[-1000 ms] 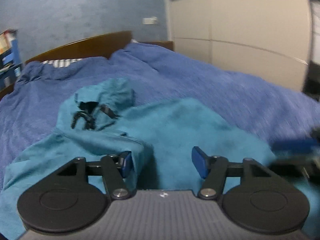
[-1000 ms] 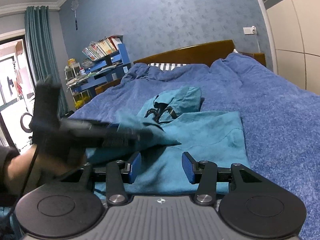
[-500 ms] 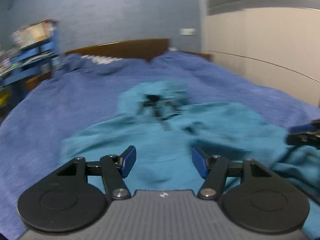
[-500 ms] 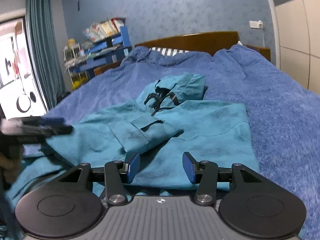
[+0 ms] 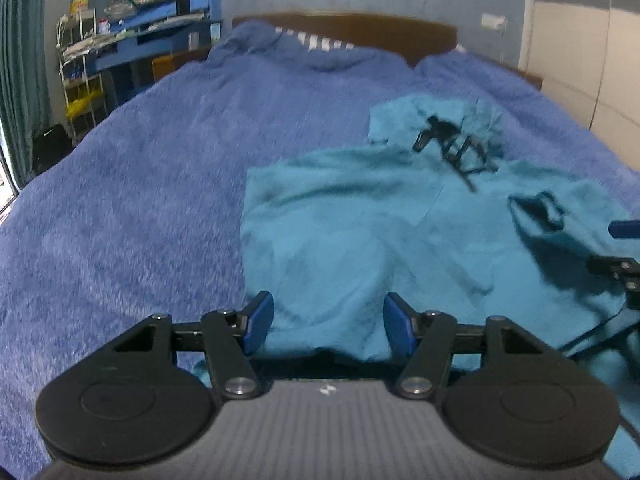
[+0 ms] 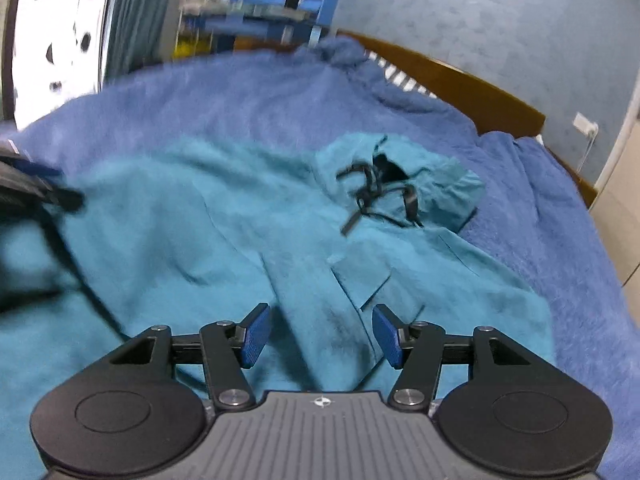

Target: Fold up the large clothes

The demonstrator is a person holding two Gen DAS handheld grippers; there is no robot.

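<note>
Teal hoodie lies spread on the blue blanket, hood toward the headboard, black drawstrings tangled at the neck. Fabric looks soft, fleecy, with shallow wrinkles across the chest. One sleeve is folded over the body; its cuff sits just ahead of the right tongs.

Changes vs 0.5 s ago: both cameras have swung. Left view now sits off the hoodie's left edge, so the garment fills centre-right and plain blanket fills the left half. Right view has tilted and moved closer, so the hoodie fills more of it. Both views smeared by motion.

Left gripper: blue pads spread wide, nothing between them, poised above the hoodie's lower hem near its left corner. Contact with cloth: cannot tell.

Right gripper: also released, blue ribbed pads apart, empty, over the lower body near the folded sleeve. Its tip also shows at the right edge of the left view.

Blanket is thick, plush, lightly rumpled, covering the whole bed. Headboard is curved brown wood, striped pillow peeking out below it. Blue shelf stacked with books stands to the left, teal curtain beside it, pale wardrobe panels on the right. Wall is mottled grey-blue.
</note>
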